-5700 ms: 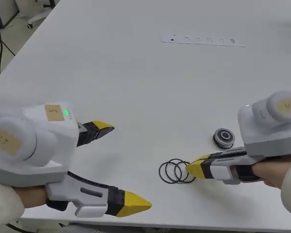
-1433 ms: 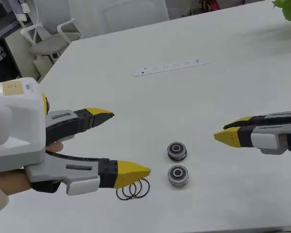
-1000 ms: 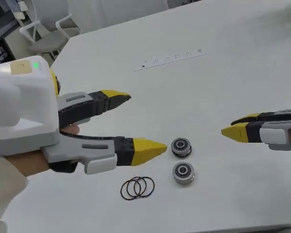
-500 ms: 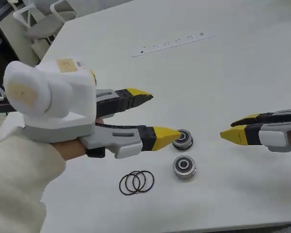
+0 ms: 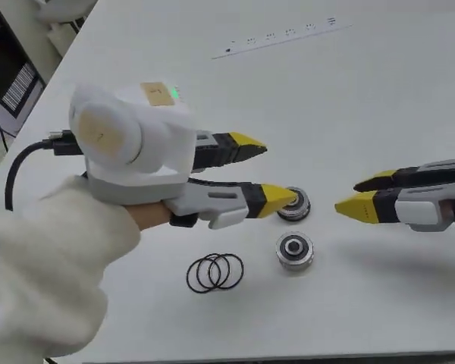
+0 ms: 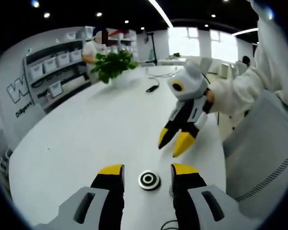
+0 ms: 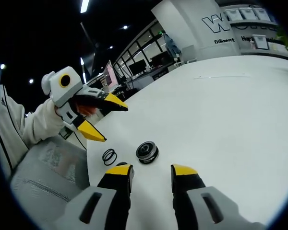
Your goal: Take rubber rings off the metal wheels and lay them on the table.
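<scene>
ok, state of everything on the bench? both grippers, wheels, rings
Left gripper: open, jaws either side of the farther wheel, not closed on it.
Right gripper: open, empty.
Farther black-and-silver metal wheel: flat on the white table.
Nearer metal wheel: flat on the table, free.
Three thin black rubber rings: overlapping, loose on the table.

In the left gripper view, a wall sign [image 6: 20,91] carried large white letters that began with "W". A smaller line under them started "Diligent", and the rest could not be read. In the right gripper view, a second sign [image 7: 216,21] showed the same "W" above "Diligent". The yellow sticker [image 5: 158,92] on the left hand-held gripper [image 5: 277,173] bore a mark too blurred to read. The barcode label [image 5: 19,87] had no legible digits.
</scene>
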{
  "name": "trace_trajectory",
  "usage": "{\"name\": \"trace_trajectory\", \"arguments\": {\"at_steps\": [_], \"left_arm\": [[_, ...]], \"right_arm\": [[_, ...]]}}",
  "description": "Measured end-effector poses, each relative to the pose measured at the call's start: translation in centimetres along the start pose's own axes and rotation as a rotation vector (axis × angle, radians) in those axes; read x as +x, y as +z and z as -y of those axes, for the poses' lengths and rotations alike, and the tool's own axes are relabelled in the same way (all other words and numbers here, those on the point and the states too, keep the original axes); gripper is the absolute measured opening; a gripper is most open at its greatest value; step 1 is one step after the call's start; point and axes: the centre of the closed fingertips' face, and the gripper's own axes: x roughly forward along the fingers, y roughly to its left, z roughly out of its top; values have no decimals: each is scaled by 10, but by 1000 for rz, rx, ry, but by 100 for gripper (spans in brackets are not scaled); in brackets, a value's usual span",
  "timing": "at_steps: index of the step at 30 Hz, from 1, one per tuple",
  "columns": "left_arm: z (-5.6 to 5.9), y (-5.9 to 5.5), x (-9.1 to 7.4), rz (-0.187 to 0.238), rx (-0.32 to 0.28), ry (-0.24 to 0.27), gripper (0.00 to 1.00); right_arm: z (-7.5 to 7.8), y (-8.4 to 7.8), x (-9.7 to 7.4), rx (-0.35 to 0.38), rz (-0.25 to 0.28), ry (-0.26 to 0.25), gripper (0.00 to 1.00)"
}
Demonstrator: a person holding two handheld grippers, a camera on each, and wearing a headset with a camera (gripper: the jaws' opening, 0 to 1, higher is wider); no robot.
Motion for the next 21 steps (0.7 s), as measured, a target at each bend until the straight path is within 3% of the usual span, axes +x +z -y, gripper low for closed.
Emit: {"name": "trace_trajectory", "arguments": {"at_steps": [7,13,21], "left_arm": [[-1,-18,18,-26,-35,-27,29],[-3,-36,33,-51,-59,-43,23],[3,-46,38,-73,-33,-51,21]], "right_arm": [[-2,-6,17,-50,-50,28,31],[-5,-5,27,-52,-52,56,31],[-3,-11,36,-69,-63,67,29]]}}
